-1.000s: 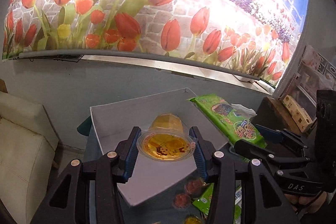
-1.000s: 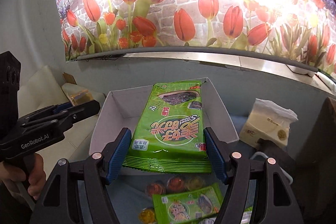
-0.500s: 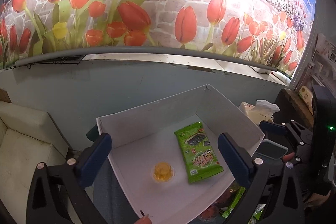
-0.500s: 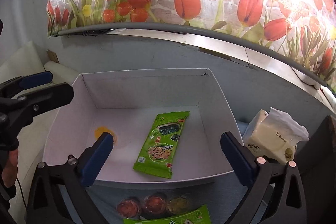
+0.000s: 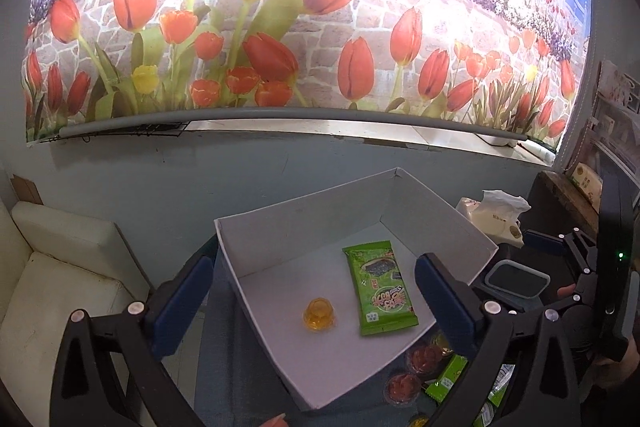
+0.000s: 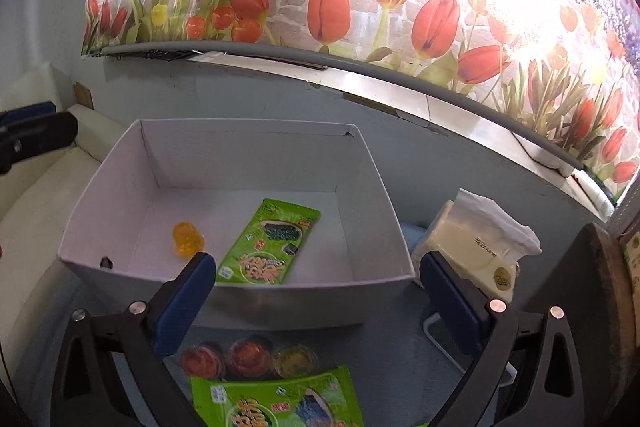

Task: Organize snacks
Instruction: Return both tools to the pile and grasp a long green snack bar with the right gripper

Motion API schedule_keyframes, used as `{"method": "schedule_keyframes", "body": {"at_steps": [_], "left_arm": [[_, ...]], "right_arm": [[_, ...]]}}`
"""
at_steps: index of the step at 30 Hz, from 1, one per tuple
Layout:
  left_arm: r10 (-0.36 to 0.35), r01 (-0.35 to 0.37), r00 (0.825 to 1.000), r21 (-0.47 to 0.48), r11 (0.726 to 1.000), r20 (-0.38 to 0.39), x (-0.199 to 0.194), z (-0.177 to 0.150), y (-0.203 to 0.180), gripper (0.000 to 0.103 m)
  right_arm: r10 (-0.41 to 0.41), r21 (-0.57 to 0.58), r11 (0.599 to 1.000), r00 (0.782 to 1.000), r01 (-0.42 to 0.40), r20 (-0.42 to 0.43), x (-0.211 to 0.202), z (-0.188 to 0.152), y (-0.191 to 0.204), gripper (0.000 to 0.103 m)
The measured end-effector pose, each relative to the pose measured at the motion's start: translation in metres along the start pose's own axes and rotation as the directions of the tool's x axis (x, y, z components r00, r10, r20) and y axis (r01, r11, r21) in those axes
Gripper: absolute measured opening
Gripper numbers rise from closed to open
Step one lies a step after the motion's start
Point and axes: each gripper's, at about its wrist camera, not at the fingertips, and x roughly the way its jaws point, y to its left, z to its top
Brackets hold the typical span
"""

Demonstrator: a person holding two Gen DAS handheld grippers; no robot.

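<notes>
Left hand-held gripper [image 5: 312, 287], right hand-held gripper [image 6: 318, 281]: jaws spread wide, nothing held.

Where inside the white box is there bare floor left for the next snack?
The white box has bare floor along its back wall, in the far left corner behind the yellow jelly cup, and to the right of the green seaweed packet. It is crowded outside the front wall, where three jelly cups and another green packet lie together.
</notes>
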Motion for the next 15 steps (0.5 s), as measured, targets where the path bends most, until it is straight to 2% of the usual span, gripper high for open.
{"method": "schedule_keyframes", "body": {"at_steps": [2,4,5,11,15], "left_arm": [[-0.013,0.013,1.0,0.022,1.0,0.0,-0.013,-0.01,-0.007,0.103],[-0.076,0.076,0.997,0.053,0.996,-0.005,-0.03,-0.025,-0.018,0.103],[-0.096,0.096,0.995,0.066,0.993,-0.009,-0.038,-0.033,-0.025,0.103],[-0.131,0.138,0.989,0.122,0.983,-0.064,-0.084,-0.092,-0.07,0.103],[-0.143,0.15,0.987,0.117,0.982,-0.069,-0.113,-0.136,-0.09,0.103]], "right_arm": [[0.02,0.015,1.0,1.0,-0.02,0.0,-0.013,-0.018,-0.007,0.103],[0.086,0.056,0.995,0.996,-0.084,-0.029,-0.024,-0.039,-0.016,0.103],[0.09,0.088,0.992,0.995,-0.087,-0.034,-0.031,-0.051,-0.021,0.103],[0.041,0.18,0.983,0.997,-0.028,-0.065,-0.075,-0.124,-0.039,0.103],[0.036,0.224,0.975,0.992,-0.007,-0.122,-0.097,-0.17,-0.027,0.103]]}}
